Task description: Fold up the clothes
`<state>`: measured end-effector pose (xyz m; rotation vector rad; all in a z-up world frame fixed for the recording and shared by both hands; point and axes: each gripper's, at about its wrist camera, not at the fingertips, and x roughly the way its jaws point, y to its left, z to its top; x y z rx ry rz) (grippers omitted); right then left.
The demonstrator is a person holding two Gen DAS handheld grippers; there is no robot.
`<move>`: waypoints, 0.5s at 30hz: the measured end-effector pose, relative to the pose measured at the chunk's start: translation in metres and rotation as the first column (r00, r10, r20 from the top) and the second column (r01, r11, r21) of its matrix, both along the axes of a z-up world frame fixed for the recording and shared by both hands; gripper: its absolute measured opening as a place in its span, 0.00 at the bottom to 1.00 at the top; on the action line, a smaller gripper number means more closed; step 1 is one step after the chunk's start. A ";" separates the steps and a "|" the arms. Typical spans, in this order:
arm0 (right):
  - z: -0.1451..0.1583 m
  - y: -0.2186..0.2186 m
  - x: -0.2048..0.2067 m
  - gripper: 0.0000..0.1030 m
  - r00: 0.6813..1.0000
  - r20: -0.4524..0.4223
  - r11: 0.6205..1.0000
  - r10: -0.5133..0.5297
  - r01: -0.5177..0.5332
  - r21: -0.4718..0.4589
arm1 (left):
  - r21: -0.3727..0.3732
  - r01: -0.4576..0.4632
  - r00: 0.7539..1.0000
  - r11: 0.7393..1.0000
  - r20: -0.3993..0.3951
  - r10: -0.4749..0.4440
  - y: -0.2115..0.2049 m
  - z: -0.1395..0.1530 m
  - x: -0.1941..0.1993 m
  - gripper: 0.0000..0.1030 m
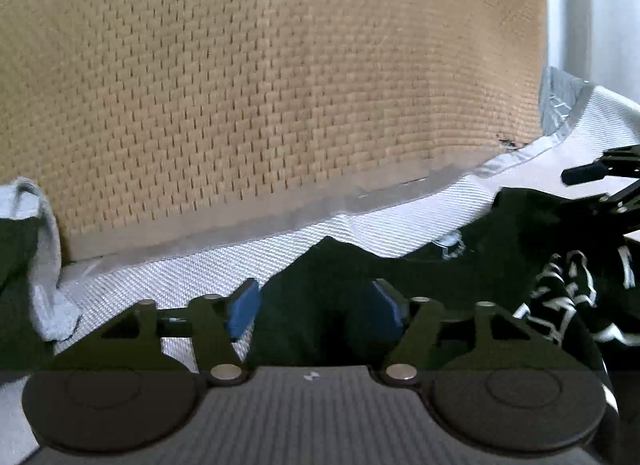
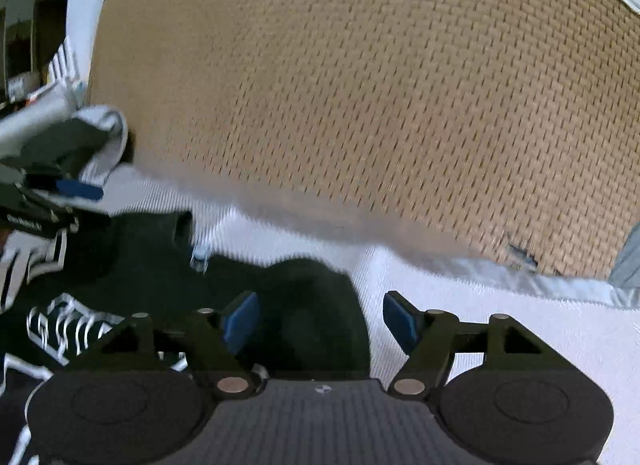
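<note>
A black garment point(image 1: 400, 289) of soft, matte cloth lies crumpled on a white sheet point(image 1: 360, 229) with a fine ribbed weave, its far edge rising in limp peaks. White blocky outline print point(image 1: 560, 301) crosses the cloth on the right of the left wrist view and shows again on the left of the right wrist view. The left gripper point(image 1: 318, 305) hangs over the garment with its jaws spread wide, the flat blue rubber pads point(image 1: 244, 307) clear of the fabric that sits between them, gripping nothing. The right gripper point(image 2: 320, 321) is likewise wide open, a dark rounded fold of the garment point(image 2: 316, 305) lying between its pads without being pinched. Behind the sheet spreads a tan woven mat point(image 1: 260, 85), coarse, with a regular basket-like pattern, edged with a band of grey tape point(image 1: 304, 213). A pale grey knitted piece point(image 1: 44, 265) lies bunched at the left edge.
</note>
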<state>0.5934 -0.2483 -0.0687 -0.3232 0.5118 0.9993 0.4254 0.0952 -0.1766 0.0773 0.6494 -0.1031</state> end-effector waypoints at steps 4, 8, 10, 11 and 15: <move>-0.013 0.016 0.026 0.70 0.995 -0.095 1.000 -0.018 0.019 0.009 | -0.053 -0.031 0.998 0.998 -0.064 0.027 0.011 -0.011 0.024 0.70; -0.030 0.027 0.041 0.69 0.979 -0.197 0.998 -0.055 0.055 -0.002 | -0.113 -0.055 0.992 0.992 -0.118 0.042 0.018 -0.029 0.035 0.70; -0.041 0.028 0.050 0.65 0.963 -0.258 0.997 -0.078 0.081 0.001 | -0.143 -0.062 0.990 0.988 -0.138 0.042 0.019 -0.035 0.039 0.70; -0.045 0.028 0.055 0.63 0.950 -0.299 0.996 -0.090 0.093 -0.003 | -0.153 -0.059 0.990 0.986 -0.139 0.038 0.018 -0.037 0.039 0.70; -0.049 0.024 0.059 0.49 0.921 -0.385 0.996 -0.055 0.080 0.048 | -0.182 -0.027 0.991 0.983 -0.133 0.003 0.014 -0.038 0.037 0.36</move>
